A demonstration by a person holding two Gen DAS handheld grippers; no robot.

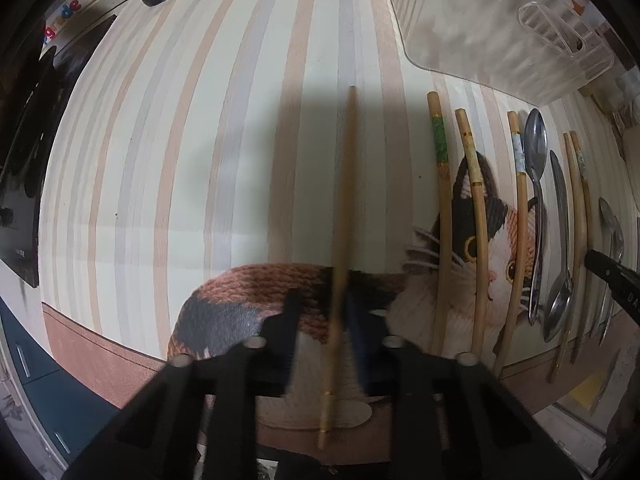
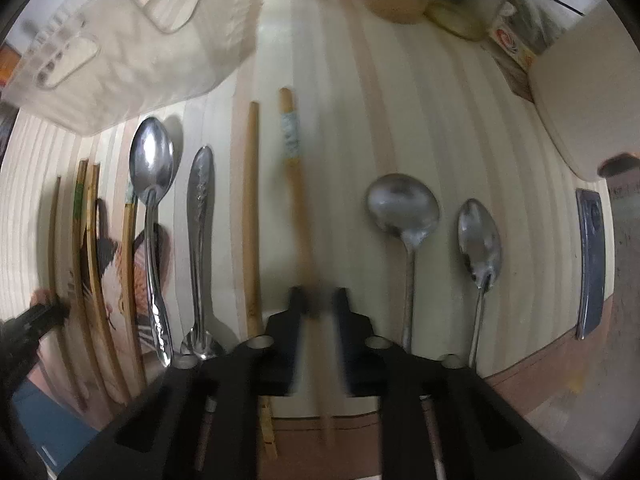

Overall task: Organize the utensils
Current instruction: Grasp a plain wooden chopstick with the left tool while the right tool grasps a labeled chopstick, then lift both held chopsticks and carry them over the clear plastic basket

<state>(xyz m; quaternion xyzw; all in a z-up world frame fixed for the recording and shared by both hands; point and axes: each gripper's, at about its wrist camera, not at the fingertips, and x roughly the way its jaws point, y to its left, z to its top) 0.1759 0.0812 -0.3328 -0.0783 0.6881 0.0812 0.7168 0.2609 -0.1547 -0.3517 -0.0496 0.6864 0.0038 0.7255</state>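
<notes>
One chopstick (image 1: 344,216) between the left tongs (image 1: 340,312), pinched.

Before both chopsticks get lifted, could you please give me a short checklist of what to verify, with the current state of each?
1. Left gripper shut on the plain bamboo chopstick: ok.
2. Right gripper shut on the bamboo chopstick with the pale blue band: ok, though the view is blurred.
3. Neighbouring plain wooden chopstick outside the right jaws: ok.
4. Clear plastic utensil holder standing ready at the back: ok.
5. Round-bowled steel spoon apart from the right grip: ok.
6. Grip firm enough to lift: cannot tell.
</notes>
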